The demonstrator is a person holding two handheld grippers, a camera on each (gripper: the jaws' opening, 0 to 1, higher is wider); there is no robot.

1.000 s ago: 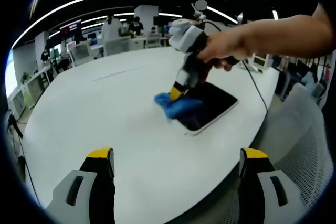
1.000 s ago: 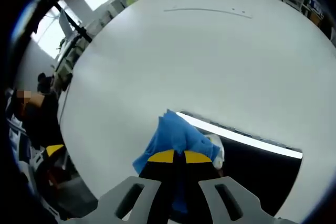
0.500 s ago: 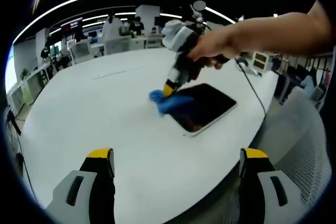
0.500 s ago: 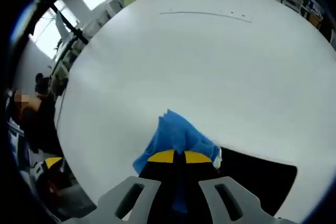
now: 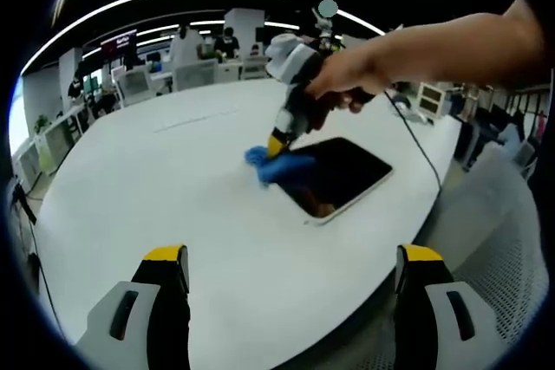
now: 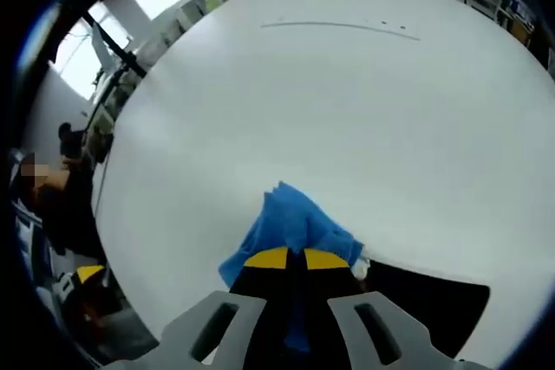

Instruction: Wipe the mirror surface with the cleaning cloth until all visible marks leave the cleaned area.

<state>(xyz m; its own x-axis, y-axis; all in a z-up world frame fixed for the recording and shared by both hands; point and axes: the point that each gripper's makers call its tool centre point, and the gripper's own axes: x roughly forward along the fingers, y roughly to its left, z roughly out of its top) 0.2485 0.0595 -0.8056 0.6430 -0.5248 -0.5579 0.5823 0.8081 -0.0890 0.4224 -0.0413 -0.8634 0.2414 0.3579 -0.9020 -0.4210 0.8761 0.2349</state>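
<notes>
Spreading across both views is a large white round table (image 5: 173, 205), with a grey mesh chair (image 5: 499, 231) at its edge in the left gripper view. Near that edge lies the dark, white-rimmed mirror (image 5: 342, 175), flat on the tabletop. A hand (image 5: 347, 80) grips the right gripper (image 5: 279, 145), whose yellow-tipped jaws are pinched tight on the blue cleaning cloth (image 6: 295, 227), pressing it at the mirror's far corner. The left gripper (image 5: 290, 259) hovers over bare tabletop, jaws spread wide, holding nothing.
</notes>
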